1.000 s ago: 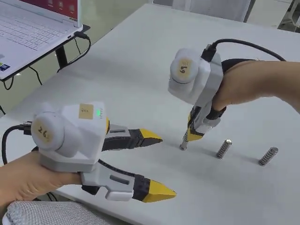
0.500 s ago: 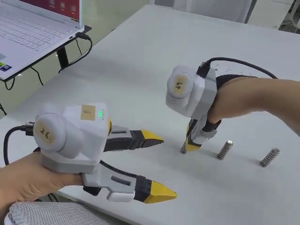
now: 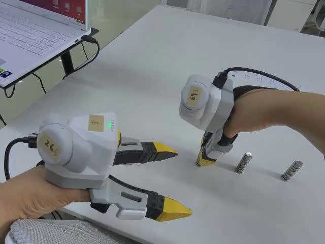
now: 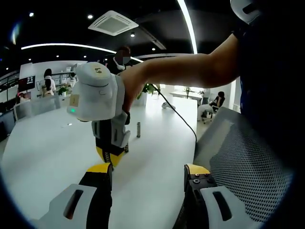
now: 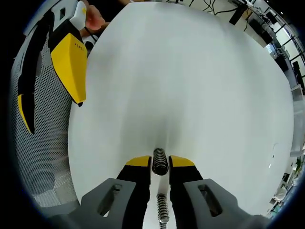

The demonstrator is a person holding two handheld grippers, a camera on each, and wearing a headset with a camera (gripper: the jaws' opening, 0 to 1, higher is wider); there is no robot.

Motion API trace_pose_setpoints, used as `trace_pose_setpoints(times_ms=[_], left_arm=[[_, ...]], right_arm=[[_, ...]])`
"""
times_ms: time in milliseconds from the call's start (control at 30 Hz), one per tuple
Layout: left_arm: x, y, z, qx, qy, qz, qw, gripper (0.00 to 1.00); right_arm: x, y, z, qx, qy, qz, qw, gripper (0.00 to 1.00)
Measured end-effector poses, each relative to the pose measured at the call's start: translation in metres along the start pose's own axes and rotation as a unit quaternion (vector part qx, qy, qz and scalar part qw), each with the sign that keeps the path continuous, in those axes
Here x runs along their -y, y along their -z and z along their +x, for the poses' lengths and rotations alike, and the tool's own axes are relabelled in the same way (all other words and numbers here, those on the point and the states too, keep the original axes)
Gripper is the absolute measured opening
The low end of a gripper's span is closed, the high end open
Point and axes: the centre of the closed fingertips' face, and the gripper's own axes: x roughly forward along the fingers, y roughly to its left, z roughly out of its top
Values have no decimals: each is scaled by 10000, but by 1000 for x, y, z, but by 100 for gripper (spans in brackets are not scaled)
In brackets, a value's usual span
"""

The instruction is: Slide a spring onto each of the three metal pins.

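My right gripper (image 3: pixel 204 161) points down at the white table (image 3: pixel 152 76) and is shut on a small metal spring (image 5: pixel 160 160), whose coils show between the yellow fingertips (image 5: pixel 138 162). The spring's lower end (image 3: pixel 198 161) touches the table just left of the tips. To its right stand two more springs (image 3: pixel 242 161) (image 3: pixel 291 170), upright and slightly tilted, each with a flat metal top. My left gripper (image 3: pixel 171 179) hovers open at the lower left, with nothing between its jaws. In the left gripper view the right gripper (image 4: pixel 108 157) is straight ahead, with a standing spring (image 4: pixel 138 129) behind it.
An open laptop (image 3: pixel 35 35) sits on a stand at the far left, with a cable (image 3: pixel 89 48) hanging beside the table edge. The back of a mesh chair (image 4: pixel 238 162) is near the left gripper. People stand in the room behind.
My right gripper has come down toward the table with the spring, so its tips now cover most of the coil. The left gripper has barely moved.
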Motion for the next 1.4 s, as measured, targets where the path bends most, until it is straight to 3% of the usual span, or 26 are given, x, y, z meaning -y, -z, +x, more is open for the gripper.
trace_pose_setpoints(times_ms=[367,800,1400], left_arm=[[2,2,1,-50,39,9,10000,56],[3,4,1,-113,66,1,9999,56],[9,7,3,-180,152,16,9997,55]], right_arm=[[-4,6,-2,131,35,186,9997,18],[-18,15,-10,368,73,462,9982,18],[-50,30,-17,895,133,1139,9894,19]])
